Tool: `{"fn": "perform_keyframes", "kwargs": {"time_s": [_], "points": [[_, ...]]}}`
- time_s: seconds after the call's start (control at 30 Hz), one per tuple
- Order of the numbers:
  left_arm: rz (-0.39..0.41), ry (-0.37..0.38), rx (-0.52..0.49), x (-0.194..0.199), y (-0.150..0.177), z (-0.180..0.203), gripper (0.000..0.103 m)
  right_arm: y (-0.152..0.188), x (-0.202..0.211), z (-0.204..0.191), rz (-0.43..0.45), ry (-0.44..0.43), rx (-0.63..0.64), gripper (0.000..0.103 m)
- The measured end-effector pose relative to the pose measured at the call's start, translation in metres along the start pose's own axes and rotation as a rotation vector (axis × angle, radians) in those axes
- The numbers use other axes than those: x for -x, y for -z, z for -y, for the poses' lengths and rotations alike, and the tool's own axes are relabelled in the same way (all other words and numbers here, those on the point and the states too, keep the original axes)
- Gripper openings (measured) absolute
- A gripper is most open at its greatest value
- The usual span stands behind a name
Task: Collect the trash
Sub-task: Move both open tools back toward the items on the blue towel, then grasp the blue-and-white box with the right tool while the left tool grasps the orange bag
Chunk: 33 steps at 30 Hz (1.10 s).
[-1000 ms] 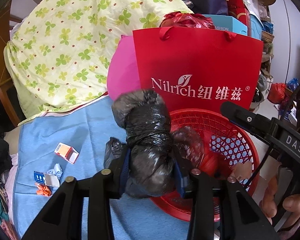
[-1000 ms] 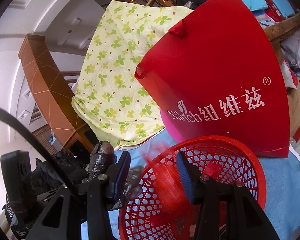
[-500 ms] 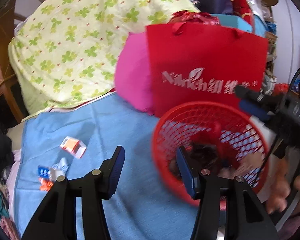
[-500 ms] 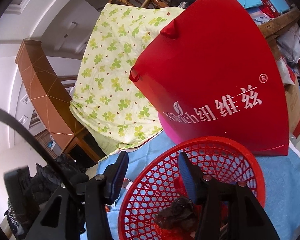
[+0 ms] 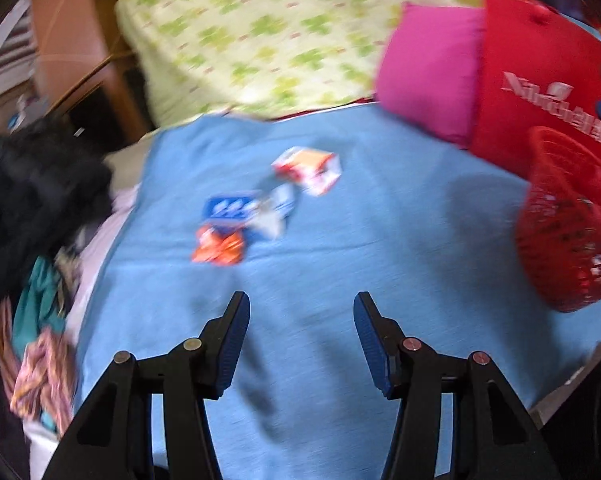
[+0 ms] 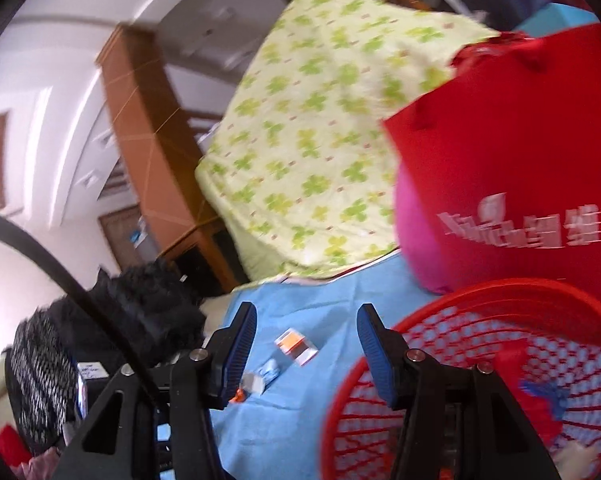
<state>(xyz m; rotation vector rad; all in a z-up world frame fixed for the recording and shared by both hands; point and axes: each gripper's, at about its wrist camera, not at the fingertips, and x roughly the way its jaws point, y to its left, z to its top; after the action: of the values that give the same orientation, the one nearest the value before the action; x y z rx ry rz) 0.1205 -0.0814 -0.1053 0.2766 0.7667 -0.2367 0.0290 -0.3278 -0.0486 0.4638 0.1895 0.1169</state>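
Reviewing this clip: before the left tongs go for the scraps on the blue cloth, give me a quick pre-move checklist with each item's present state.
1. Left tongs empty, nothing between the pads: ok.
2. Trash left to collect on the blue cloth: orange-white carton, blue-white wrapper, orange scrap: ok.
3. Path from left tongs to the scraps is bare cloth: ok.
4. Red basket within view, mouth unobstructed: ok.
5. Right tongs empty, jaws opening: ok.
6. Exact shape and edges of the scraps for a grasp: cannot tell, the left wrist view is blurred.
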Motion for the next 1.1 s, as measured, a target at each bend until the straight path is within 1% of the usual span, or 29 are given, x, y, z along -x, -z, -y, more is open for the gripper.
{"fn": "perform_keyframes", "kwargs": {"time_s": [0.03, 0.17, 0.3, 0.43, 0.53, 0.7, 0.77, 0.9, 0.97, 1.1], "points": [[-0.006, -0.014, 0.02, -0.002, 0.004, -0.01, 0.055, 0.004, -0.005, -0.005, -0.012, -0.006, 0.01, 0.062], [-0.023, -0.036, 0.078, -0.007, 0.016, -0.039, 0.055, 0.022, -0.043, -0.028, -0.113, -0.033, 0.043, 0.062], [-0.036, -0.037, 0.121, -0.015, 0.025, -0.06, 0.055, 0.043, -0.081, -0.046, -0.219, -0.048, 0.06, 0.062], [-0.056, -0.034, 0.153, -0.027, 0.033, -0.074, 0.055, 0.063, -0.113, -0.064, -0.304, -0.062, 0.088, 0.062], [-0.075, -0.033, 0.181, -0.037, 0.04, -0.088, 0.055, 0.075, -0.135, -0.081, -0.354, -0.077, 0.131, 0.062], [-0.095, -0.049, 0.23, -0.051, 0.05, -0.114, 0.055, 0.092, -0.188, -0.112, -0.453, -0.116, 0.225, 0.062], [-0.1, -0.059, 0.249, -0.055, 0.054, -0.126, 0.055, 0.099, -0.211, -0.122, -0.483, -0.114, 0.267, 0.063], [-0.118, -0.071, 0.299, -0.067, 0.06, -0.149, 0.055, 0.108, -0.267, -0.133, -0.549, -0.118, 0.352, 0.063], [-0.124, -0.075, 0.316, -0.073, 0.06, -0.158, 0.055, 0.113, -0.291, -0.136, -0.567, -0.113, 0.38, 0.064], [-0.126, -0.082, 0.334, -0.085, 0.055, -0.169, 0.055, 0.129, -0.336, -0.133, -0.638, -0.121, 0.392, 0.064]]}}
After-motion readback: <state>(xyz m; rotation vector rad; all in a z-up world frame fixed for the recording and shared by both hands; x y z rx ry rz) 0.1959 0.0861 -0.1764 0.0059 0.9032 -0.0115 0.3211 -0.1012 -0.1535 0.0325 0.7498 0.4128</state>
